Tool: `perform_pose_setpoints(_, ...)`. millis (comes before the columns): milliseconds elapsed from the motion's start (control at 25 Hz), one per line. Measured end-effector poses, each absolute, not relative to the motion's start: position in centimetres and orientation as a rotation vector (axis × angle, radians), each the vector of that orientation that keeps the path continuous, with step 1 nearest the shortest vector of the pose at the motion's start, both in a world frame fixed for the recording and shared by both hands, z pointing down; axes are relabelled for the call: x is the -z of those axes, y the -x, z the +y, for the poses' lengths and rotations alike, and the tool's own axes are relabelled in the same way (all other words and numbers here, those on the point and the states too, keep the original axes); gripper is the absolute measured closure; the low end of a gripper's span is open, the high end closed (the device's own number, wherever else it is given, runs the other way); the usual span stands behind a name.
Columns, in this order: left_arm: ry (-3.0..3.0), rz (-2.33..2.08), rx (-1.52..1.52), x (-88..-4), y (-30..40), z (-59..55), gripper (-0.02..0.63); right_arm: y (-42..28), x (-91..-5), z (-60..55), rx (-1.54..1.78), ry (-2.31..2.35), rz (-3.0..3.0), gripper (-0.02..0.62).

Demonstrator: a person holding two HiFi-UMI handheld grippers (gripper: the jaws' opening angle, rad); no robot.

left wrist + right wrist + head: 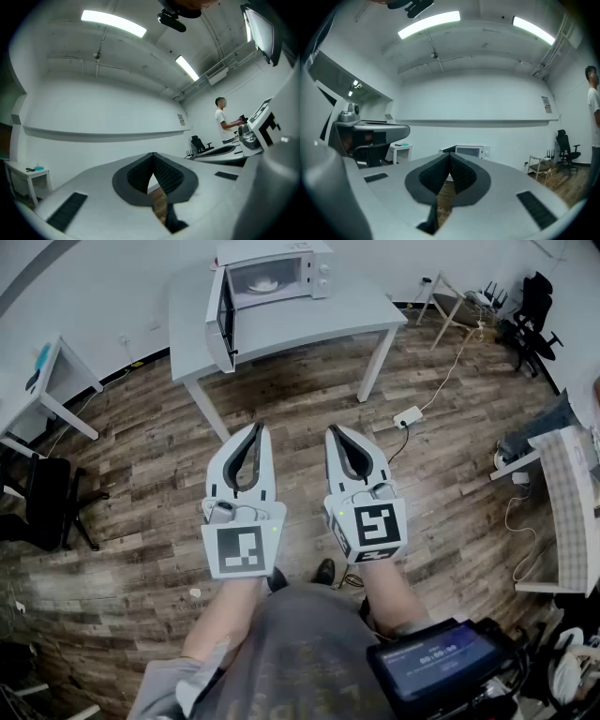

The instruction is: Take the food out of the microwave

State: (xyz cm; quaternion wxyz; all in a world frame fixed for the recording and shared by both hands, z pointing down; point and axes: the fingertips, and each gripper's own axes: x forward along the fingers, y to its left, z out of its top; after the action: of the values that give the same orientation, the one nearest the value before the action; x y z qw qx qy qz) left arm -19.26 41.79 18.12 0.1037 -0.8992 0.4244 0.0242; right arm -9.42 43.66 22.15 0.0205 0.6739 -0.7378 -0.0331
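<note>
The left tongs (257, 426) and the right tongs (334, 430) are both pinching shut with nothing in them, side by side, near the person. The food (263, 283) is sitting inside the microwave (322, 276), far off on the surface (309, 324). The microwave door (225, 322) is hanging open on the left, reaching almost to the near edge of the surface. Bare wood floor (300, 404) is lying between the tongs and the surface. A white plug strip (408, 416) is lying on the floor at the right.
</note>
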Motion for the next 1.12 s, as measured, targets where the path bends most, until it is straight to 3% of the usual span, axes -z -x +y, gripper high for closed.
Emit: perform_pose_setpoints(1120, 2.644, 1.334, 0.026, -21.0, 11.7, 41.1, 0.598, 2.1, -25.1, 42.9, -0.041, -2.021, -2.385, 0.589)
